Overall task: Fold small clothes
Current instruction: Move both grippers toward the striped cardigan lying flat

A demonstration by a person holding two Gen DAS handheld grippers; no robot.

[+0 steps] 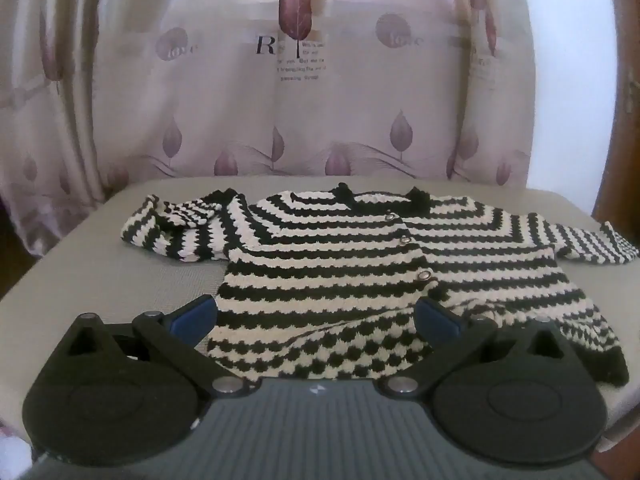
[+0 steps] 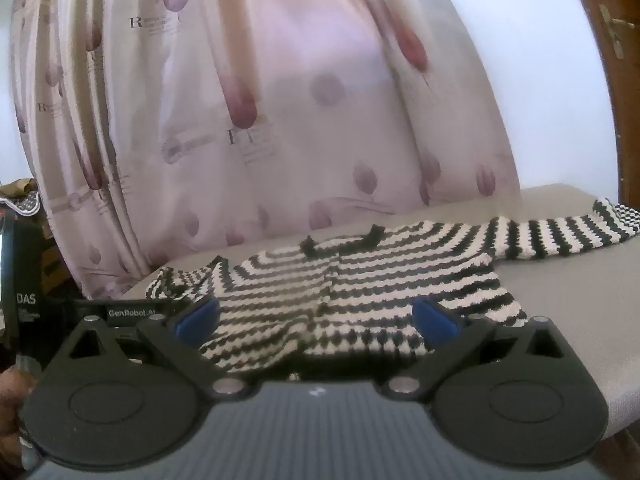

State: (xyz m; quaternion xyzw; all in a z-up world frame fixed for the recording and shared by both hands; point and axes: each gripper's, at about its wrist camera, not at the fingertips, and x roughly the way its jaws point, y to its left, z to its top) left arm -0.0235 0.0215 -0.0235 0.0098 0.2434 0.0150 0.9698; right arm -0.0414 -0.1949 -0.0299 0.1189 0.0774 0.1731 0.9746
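**Striped baby cardigan laid flat, two grippers poised at its hem**

A long pale pink curtain [image 1: 320, 92] printed with mauve leaves and small lettering fills the back of the room, with a white wall to its right and a dark wooden door frame [image 2: 612, 80] at the far right edge. In front of the curtain stands a table [image 1: 100, 264] covered in plain beige-grey cloth.

On the table lies a small knitted cardigan [image 1: 360, 264] in black and cream stripes, spread front side up with its black-trimmed collar towards the curtain and its hem towards the viewer. One sleeve [image 1: 176, 228] on the left is bunched and bent back on itself; the other sleeve [image 2: 560, 232] stretches out straight to the right. A row of small round buttons [image 1: 405, 241] runs down the middle of the front.

The left gripper [image 1: 320, 314] is low at the near edge of the cardigan, its blue-padded jaws wide apart with the hem's left half lying between them, clamped on nothing. The right gripper [image 2: 316, 316] sits a little higher and further back, its jaws likewise spread wide, framing the cardigan's lower middle. At the left of the right wrist view, part of a dark device [image 2: 24, 304] bearing white lettering shows
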